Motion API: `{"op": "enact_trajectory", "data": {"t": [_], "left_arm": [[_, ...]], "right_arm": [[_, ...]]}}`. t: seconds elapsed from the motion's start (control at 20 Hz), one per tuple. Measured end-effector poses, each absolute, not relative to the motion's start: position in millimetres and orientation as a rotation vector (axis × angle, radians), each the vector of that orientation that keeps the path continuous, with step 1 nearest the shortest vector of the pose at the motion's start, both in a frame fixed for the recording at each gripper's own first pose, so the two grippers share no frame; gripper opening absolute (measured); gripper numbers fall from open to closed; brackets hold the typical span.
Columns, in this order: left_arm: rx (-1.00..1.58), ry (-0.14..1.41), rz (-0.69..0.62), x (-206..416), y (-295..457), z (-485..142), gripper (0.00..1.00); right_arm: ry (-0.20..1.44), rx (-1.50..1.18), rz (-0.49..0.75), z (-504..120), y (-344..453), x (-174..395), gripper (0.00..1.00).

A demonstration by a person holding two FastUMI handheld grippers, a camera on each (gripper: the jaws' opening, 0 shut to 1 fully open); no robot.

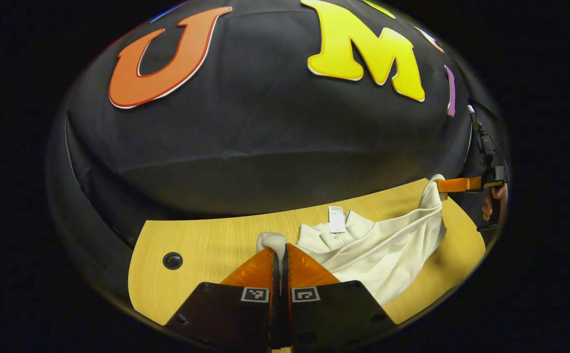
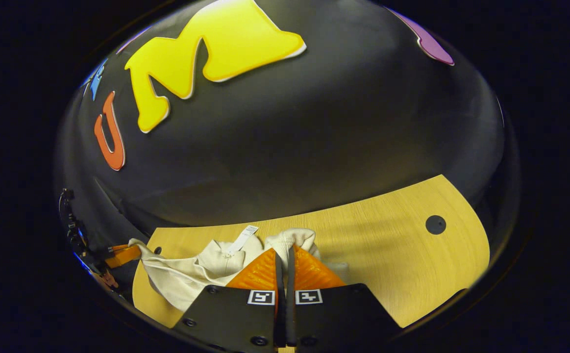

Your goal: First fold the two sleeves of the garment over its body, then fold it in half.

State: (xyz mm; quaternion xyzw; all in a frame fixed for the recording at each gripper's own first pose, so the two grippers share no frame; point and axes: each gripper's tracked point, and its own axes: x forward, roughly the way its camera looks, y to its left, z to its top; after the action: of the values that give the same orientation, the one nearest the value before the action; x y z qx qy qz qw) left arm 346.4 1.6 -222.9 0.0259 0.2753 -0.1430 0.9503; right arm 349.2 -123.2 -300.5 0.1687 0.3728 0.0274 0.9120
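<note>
Here, wooden table bears white garment, black wall behind.

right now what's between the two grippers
The garment spans it, pinched by the left gripper and right gripper, in the left gripper view.

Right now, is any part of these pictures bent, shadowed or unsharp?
Left gripper view: the lens curves the table edge; the garment looks sharp and casts a soft shadow. Right gripper view: the same curving, and a dim far left where the other gripper shows.
</note>
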Motion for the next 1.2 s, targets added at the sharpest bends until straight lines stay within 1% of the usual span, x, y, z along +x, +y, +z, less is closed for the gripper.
{"op": "enact_trajectory", "data": {"t": [0.2,0.35,0.45,0.5,0.6,0.65,0.7,0.75,0.8,0.85,0.95,1.0,1.05,1.1,1.15,1.2], "left_arm": [[0.053,0.577,-0.281,369.4,-5.0,-265.7,0.02],[0.060,0.580,-0.256,383.0,-5.1,-288.8,0.03],[0.100,0.620,-0.247,382.8,-3.2,-304.1,0.03],[0.115,0.629,-0.230,383.7,-0.6,-306.8,0.04],[0.072,0.598,-0.224,385.8,-4.7,-299.2,0.09],[0.063,0.585,-0.215,383.8,-2.6,-292.4,0.15],[0.066,0.582,-0.203,381.3,-0.1,-288.2,0.39],[0.062,0.575,-0.195,379.8,2.5,-283.3,0.62],[0.049,0.558,-0.179,378.0,6.0,-276.4,0.86],[0.030,0.539,-0.160,374.1,12.8,-267.3,0.99],[-0.026,0.486,-0.124,364.3,25.6,-242.3,1.00],[-0.056,0.464,-0.108,357.9,33.6,-227.4,1.00],[-0.083,0.454,-0.094,353.8,44.9,-214.7,1.00],[-0.099,0.441,-0.079,350.1,53.5,-202.8,1.00],[-0.105,0.424,-0.067,348.3,57.3,-198.5,1.00],[-0.104,0.401,-0.056,341.7,60.7,-188.6,1.00]], "right_arm": [[0.794,0.340,0.027,-349.9,-120.5,367.2,0.00],[0.789,0.325,0.001,-370.0,-125.9,375.2,0.01],[0.795,0.325,-0.008,-379.5,-122.8,377.0,0.00],[0.798,0.324,-0.020,-384.4,-123.2,377.2,0.01],[0.785,0.328,-0.031,-381.7,-123.0,375.0,0.06],[0.771,0.336,-0.023,-376.7,-119.8,375.4,0.10],[0.750,0.329,-0.026,-370.2,-121.4,375.7,0.14],[0.727,0.317,-0.024,-362.4,-122.8,374.2,0.12],[0.711,0.302,-0.028,-353.7,-124.0,371.5,0.32],[0.695,0.293,-0.029,-343.8,-125.5,367.8,0.52],[0.673,0.275,-0.023,-328.3,-123.2,356.7,0.54],[0.658,0.257,-0.016,-317.5,-122.4,350.5,0.59],[0.645,0.243,-0.005,-304.8,-117.5,341.3,0.71],[0.631,0.228,0.008,-291.0,-112.5,332.9,0.74],[0.613,0.216,0.026,-275.5,-106.7,322.0,0.75],[0.587,0.199,0.035,-257.9,-103.0,313.4,0.83]]}}
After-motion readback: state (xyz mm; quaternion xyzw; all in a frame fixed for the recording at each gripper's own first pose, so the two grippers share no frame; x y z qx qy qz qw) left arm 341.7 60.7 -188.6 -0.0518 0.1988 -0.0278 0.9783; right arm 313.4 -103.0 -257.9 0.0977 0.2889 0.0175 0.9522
